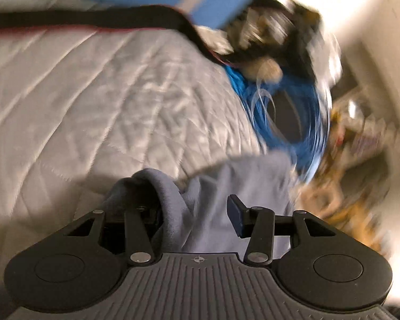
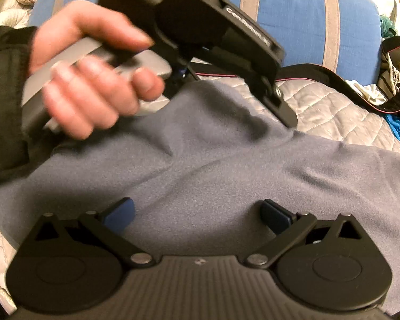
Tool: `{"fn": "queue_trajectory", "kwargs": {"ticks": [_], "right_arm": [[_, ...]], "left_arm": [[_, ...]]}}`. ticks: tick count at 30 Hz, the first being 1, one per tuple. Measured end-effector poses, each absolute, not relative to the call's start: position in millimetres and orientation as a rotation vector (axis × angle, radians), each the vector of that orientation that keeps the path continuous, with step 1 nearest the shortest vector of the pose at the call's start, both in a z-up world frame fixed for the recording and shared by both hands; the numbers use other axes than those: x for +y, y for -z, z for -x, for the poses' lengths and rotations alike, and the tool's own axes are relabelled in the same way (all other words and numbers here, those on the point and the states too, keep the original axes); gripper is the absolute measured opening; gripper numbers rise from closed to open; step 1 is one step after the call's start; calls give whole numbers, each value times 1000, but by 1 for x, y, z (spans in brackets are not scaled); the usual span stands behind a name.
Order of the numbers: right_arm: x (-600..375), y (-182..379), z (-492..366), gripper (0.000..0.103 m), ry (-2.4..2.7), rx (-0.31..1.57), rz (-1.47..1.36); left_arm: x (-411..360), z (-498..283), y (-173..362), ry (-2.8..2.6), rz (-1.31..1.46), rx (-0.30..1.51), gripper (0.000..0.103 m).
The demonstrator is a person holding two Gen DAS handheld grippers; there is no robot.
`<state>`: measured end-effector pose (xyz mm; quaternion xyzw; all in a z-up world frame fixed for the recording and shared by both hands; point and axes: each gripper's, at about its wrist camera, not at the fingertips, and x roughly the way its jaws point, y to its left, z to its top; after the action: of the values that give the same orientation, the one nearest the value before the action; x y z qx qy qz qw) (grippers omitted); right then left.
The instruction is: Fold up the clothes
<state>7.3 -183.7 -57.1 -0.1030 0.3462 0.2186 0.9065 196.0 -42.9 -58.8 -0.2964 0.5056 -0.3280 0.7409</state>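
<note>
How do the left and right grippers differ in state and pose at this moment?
The left gripper has grey fleece bunched between its fingers and draped over the left one; the right gripper stands wide open with nothing between its pads. In the right wrist view the left gripper is tilted, tips down at the fleece's far edge, while the right looks across the spread fabric. Both are black with blue pads.

Garment (image 2: 213, 165) on quilt (image 2: 333, 106); pillow (image 2: 288, 13) behind; strap (image 2: 320, 73) btwn; L gripper (image 2: 240, 88) on garment
</note>
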Motion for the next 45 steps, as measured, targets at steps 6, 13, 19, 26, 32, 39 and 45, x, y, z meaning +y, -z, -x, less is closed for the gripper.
{"fn": "queue_trajectory", "kwargs": {"ticks": [6, 13, 19, 26, 32, 39, 45], "right_arm": [[-183, 57, -4, 103, -451, 718, 219], [-185, 57, -5, 103, -453, 721, 220], [-186, 58, -8, 103, -456, 721, 219], [-188, 59, -7, 103, -464, 716, 221], [-189, 59, -5, 103, -468, 715, 221], [-190, 59, -6, 103, -477, 711, 221], [-196, 54, -8, 103, -475, 691, 202]], "left_arm": [[-9, -221, 83, 569, 973, 1131, 43], [-25, -232, 81, 587, 878, 1211, 42], [-30, -231, 78, 537, 803, 1233, 5], [-22, -224, 61, 461, 742, 1116, 3], [-21, -226, 64, 434, 735, 1106, 3], [-13, -229, 63, 449, 749, 1139, 20], [6, -216, 35, 356, 732, 1016, 51]]}}
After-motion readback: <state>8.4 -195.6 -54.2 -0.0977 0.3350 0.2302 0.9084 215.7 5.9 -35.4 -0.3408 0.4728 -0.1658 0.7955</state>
